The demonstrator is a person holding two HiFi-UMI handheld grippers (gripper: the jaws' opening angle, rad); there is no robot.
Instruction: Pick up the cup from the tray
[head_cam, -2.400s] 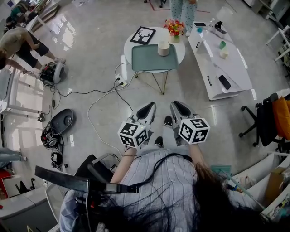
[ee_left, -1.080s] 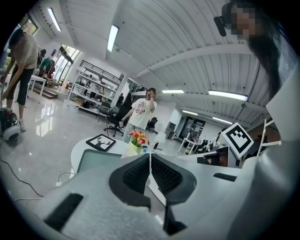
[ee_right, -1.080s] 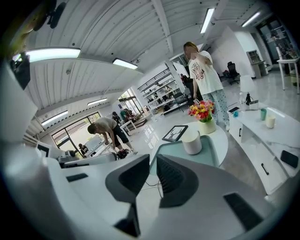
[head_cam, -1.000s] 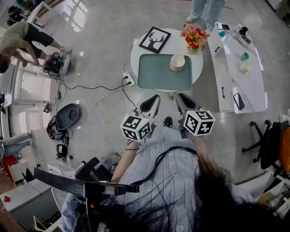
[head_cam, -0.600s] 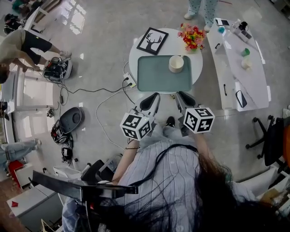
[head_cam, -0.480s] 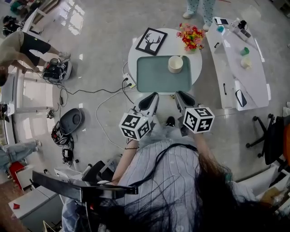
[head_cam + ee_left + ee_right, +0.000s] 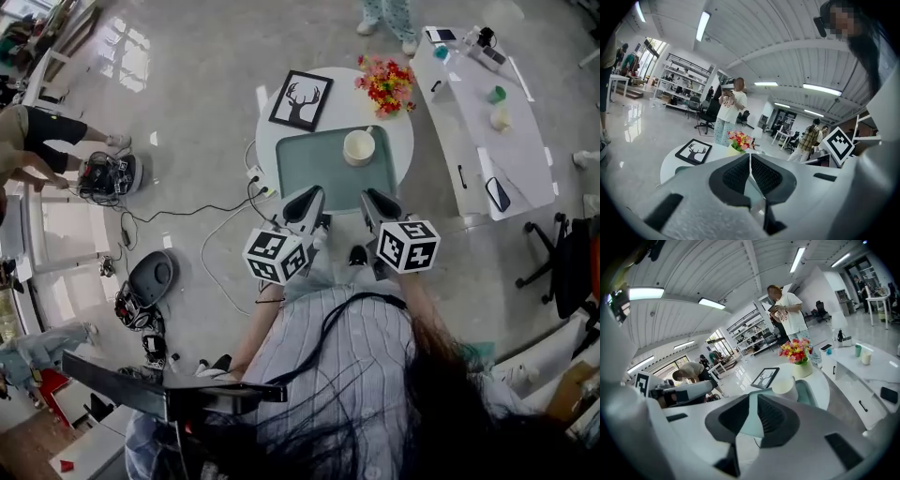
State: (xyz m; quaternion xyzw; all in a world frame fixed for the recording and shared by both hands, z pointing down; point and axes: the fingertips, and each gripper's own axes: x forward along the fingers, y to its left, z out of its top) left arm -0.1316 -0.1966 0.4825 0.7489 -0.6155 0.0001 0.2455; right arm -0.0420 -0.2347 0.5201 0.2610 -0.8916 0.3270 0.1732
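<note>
Both grippers are held low in front of the person, short of the surface.

Left gripper point(image 7: 750, 157): in its own view the ribbed pads meet along one seam, closed, with nothing between them.

Right gripper point(image 7: 753, 397): closed as well. Only a sliver of the tray shows behind the pads, and nothing is gripped.

The round white surface point(image 7: 398, 159) lies ahead of both grippers. The flat rectangular sage-green tray point(image 7: 319, 164) is just beyond the tips. The short cream round cup point(image 7: 359, 147) stands upright on the tray's far part, on the right gripper's side.

Key relation, head view: the cup is ahead of and between the two grippers, clearly closer to the right gripper point(image 7: 375, 199) than to the left gripper point(image 7: 307, 199). My judgement is that the right one is the natural choice. It would have to open first, then go forward and slightly outward.

The right gripper view shows the cup point(image 7: 783, 385) a little right of the jaw line and well apart from the tips. The cup is round, so no side looks favoured. No handle can be made out.

View differences:
- The left gripper view does not show the cup at all, because the jaws cover that area.
- It does show the black-framed deer picture point(image 7: 693, 151) and the bunch of red and yellow flowers point(image 7: 739, 140) beyond the tray.
- Only the head view gives the full layout.
</note>
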